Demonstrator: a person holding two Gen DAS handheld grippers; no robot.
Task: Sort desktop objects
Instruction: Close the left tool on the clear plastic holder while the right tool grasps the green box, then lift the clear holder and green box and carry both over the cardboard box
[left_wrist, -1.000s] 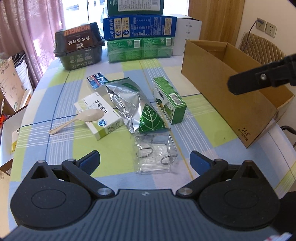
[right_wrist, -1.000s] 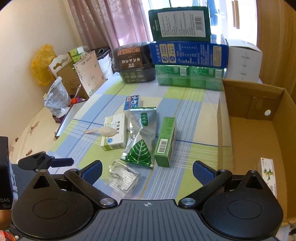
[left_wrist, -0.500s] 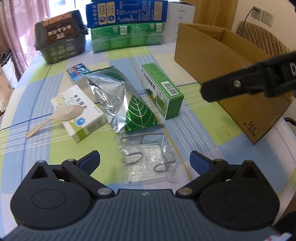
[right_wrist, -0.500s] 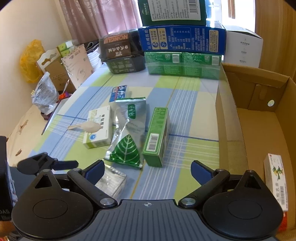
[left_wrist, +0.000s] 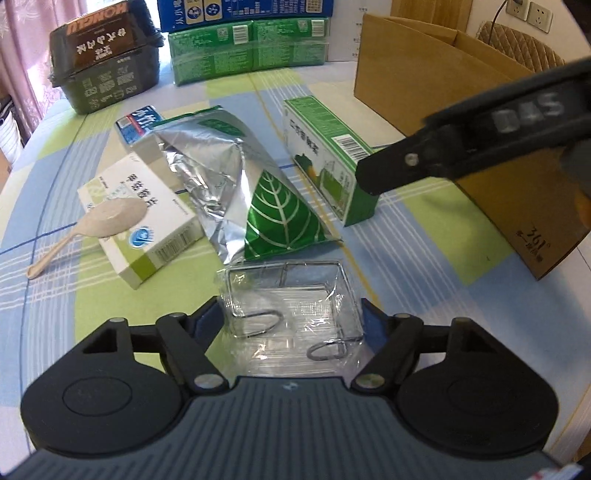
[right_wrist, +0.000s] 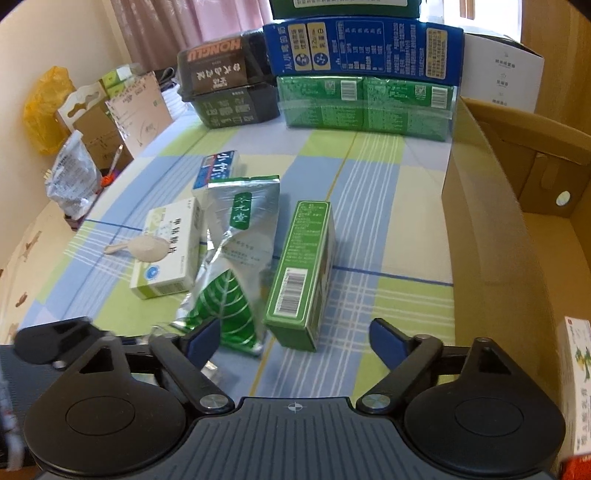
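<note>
A clear plastic packet with wire hooks (left_wrist: 291, 306) lies on the checked tablecloth between the fingers of my left gripper (left_wrist: 291, 321), which is open around it. Behind it lie a silver and green leaf pouch (left_wrist: 236, 192), a green box (left_wrist: 328, 158), a white and green box (left_wrist: 140, 218) with a beige spoon (left_wrist: 107, 218) on it, and a small blue and white box (left_wrist: 138, 120). My right gripper (right_wrist: 291, 339) is open and empty, just in front of the green box (right_wrist: 301, 273) and pouch (right_wrist: 229, 266).
An open cardboard box (right_wrist: 517, 229) stands at the right with a white packet (right_wrist: 578, 376) inside. Stacked blue and green cartons (right_wrist: 365, 74) and a dark container (right_wrist: 225, 85) line the table's far edge. Bags and boxes (right_wrist: 85, 122) sit off the left side.
Both grippers have moved forward and lower. The left gripper's fingers now flank the clear packet and have narrowed toward it. The right gripper has come close to the green box.
</note>
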